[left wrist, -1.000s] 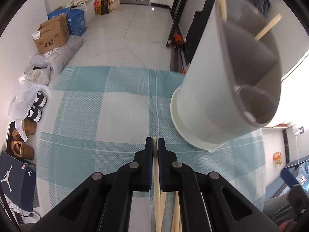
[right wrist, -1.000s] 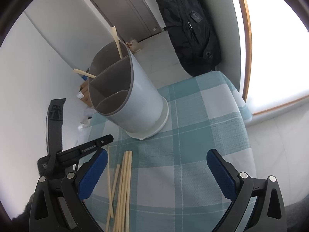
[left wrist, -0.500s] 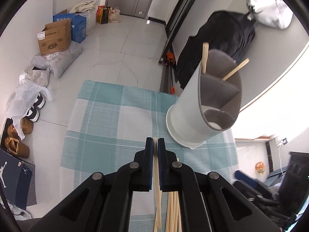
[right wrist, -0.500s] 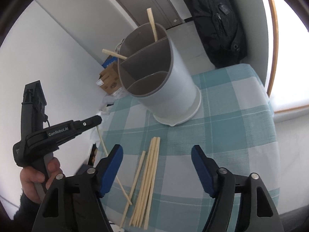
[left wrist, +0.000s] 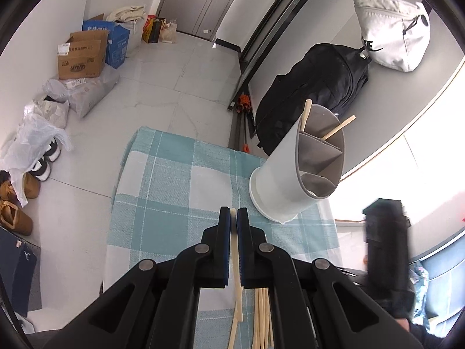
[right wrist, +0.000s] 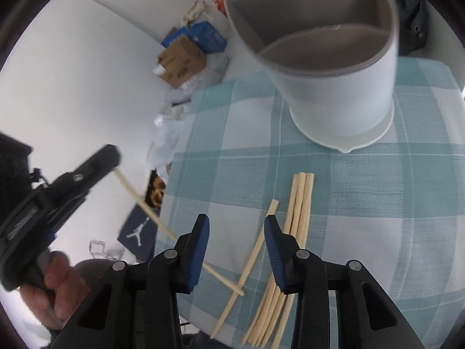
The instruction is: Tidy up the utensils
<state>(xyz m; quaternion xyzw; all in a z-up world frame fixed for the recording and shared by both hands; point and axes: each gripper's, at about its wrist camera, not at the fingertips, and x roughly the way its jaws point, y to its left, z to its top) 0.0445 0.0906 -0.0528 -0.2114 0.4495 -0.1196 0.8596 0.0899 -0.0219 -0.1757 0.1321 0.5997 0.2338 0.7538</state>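
In the left wrist view, your left gripper [left wrist: 233,215] is clamping one chopstick [left wrist: 236,267] between its closed jaws, the holder [left wrist: 293,174] is standing on the checked cloth [left wrist: 162,203] at about 1 o'clock from the fingertips with two sticks leaning in its far compartment, and more chopsticks [left wrist: 261,317] are lying on the cloth at 5 o'clock. In the right wrist view, your right gripper [right wrist: 237,224] is hanging over the cloth with its jaws apart, having just been closing, with nothing between them; the bundle is lying just at its 3 o'clock side, the holder is at 1 o'clock, and at 9 o'clock your hand [right wrist: 55,288] is gripping the left tool with its stick.
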